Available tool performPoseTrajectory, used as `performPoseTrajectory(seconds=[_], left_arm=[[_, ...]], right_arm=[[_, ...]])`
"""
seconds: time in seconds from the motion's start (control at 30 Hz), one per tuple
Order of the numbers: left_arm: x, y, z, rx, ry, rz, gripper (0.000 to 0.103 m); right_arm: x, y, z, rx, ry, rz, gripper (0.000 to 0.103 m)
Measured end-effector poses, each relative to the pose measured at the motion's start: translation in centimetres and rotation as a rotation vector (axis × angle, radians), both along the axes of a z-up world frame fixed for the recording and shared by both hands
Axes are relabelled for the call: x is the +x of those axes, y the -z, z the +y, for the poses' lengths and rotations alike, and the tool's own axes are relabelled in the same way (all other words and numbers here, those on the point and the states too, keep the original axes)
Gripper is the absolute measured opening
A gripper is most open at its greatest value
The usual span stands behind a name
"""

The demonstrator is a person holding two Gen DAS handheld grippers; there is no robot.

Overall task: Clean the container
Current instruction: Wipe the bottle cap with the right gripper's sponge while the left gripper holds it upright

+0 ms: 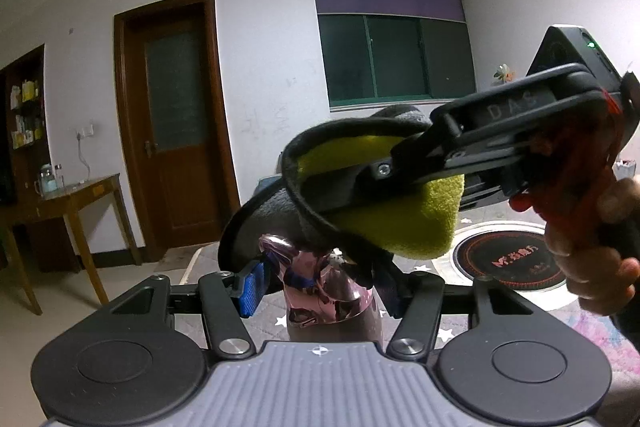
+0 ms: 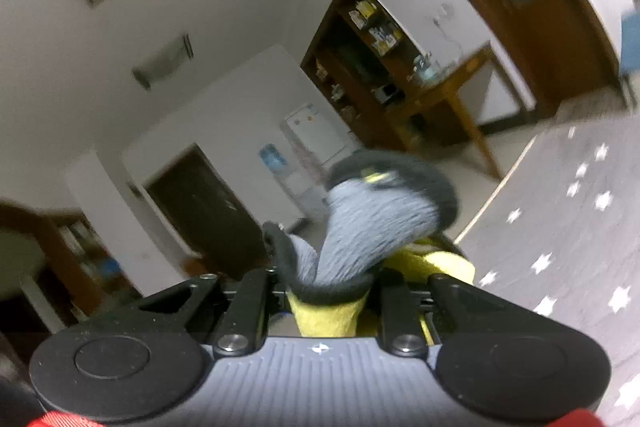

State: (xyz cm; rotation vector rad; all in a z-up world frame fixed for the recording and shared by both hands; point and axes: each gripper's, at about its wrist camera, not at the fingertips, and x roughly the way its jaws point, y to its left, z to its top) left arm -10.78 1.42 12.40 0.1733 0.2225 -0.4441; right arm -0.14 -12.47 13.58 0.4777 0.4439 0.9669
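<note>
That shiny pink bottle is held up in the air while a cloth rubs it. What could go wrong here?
The bottle is glossy, pinched between the left gripper fingers above the floor, so a hard rub might make it slip and drop. The cloth, bunched in the right gripper, hides the bottle's top, so wiping is partly blind.

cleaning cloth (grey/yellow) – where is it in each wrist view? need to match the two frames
Left wrist: cleaning cloth sits centre-right, clamped by the right gripper coming in from the right, draped over the pink container held by the left gripper.
Right wrist: cloth sits bottom centre, bunched between the jaws, blurred.
Shared landmark: the wooden side table.
</note>
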Motion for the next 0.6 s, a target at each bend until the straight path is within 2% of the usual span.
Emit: performPoseTrajectory(seconds=[0.1, 0.23, 0.47, 0.53, 0.6], left_arm=[[-0.1, 0.1, 0.0, -0.001, 0.004, -0.004, 0.06], [-0.3, 0.2, 0.0, -0.001, 0.007, -0.008, 0.06], [-0.5, 0.3, 0.4, -0.01, 0.018, -0.012, 0.06], [-0.4, 0.3, 0.6, -0.011, 0.021, -0.01, 0.06], [-0.3, 0.5, 0.6, -0.004, 0.018, -0.003, 0.059]], right_arm=[[-0.4, -0.2, 0.2, -0.003, 0.008, 0.001, 0.017], [0.1, 0.3, 0.1, 0.029, 0.039, 0.052, 0.017], [3.3, 4.0, -1.3, 0.177, 0.045, 0.251, 0.017], [4.3, 5.6, -1.8, 0.198, 0.048, 0.318, 0.017], [4.8, 7.1, -1.8, 0.174, 0.064, 0.366, 0.018]])
